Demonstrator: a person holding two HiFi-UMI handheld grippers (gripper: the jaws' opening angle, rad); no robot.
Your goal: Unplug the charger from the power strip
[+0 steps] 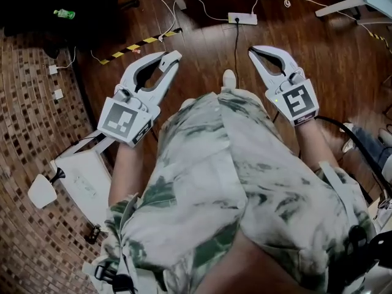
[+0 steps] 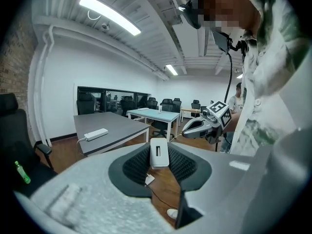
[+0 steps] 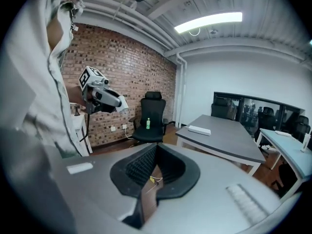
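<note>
The cable (image 1: 236,48) from the power strip (image 1: 242,18) disappears behind the person's shoe (image 1: 228,78).

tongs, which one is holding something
The left tongs, clamped on a white charger; the right tongs are shut on nothing.

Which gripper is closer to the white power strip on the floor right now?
Right. The right gripper hangs just short of the power strip, almost in line with it; the left gripper, holding the white charger, is farther off to its left.
</note>
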